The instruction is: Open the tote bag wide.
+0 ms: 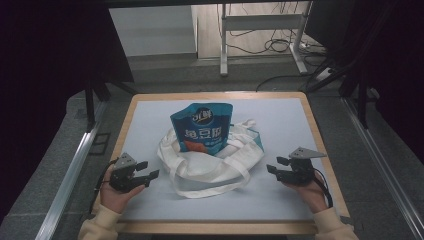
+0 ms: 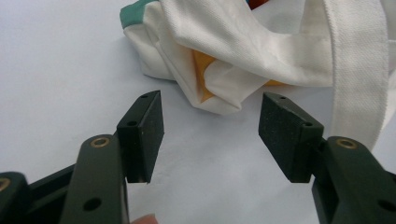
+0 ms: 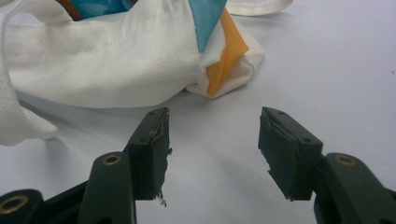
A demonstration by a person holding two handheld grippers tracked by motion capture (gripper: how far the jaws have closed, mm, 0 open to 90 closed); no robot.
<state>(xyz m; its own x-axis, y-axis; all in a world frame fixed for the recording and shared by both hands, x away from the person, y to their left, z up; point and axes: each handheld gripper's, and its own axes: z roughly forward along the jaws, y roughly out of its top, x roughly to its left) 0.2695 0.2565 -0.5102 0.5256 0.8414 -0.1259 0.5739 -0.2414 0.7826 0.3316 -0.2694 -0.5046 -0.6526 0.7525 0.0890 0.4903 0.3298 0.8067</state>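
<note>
At desk point(image 1: 150, 115) centre: white canvas tote bag point(image 1: 220, 162), slumped, mouth toward far edge, blue snack pouch point(image 1: 202, 127) standing half out of it, top leaning away. Left gripper point(image 1: 142, 176) just beside bag's left flank, right gripper point(image 1: 275, 167) just beside right flank, both aimed inward; neither touching cloth. Jaws spread wide on both, nothing between them. Left gripper view: crumpled bag corner point(image 2: 210, 88) dead ahead, strap point(image 2: 359, 70) off to one side. Right gripper view: orange-lined corner point(image 3: 224, 65) ahead. Roughly equal reach; bag's long axis runs gripper to gripper.
</note>
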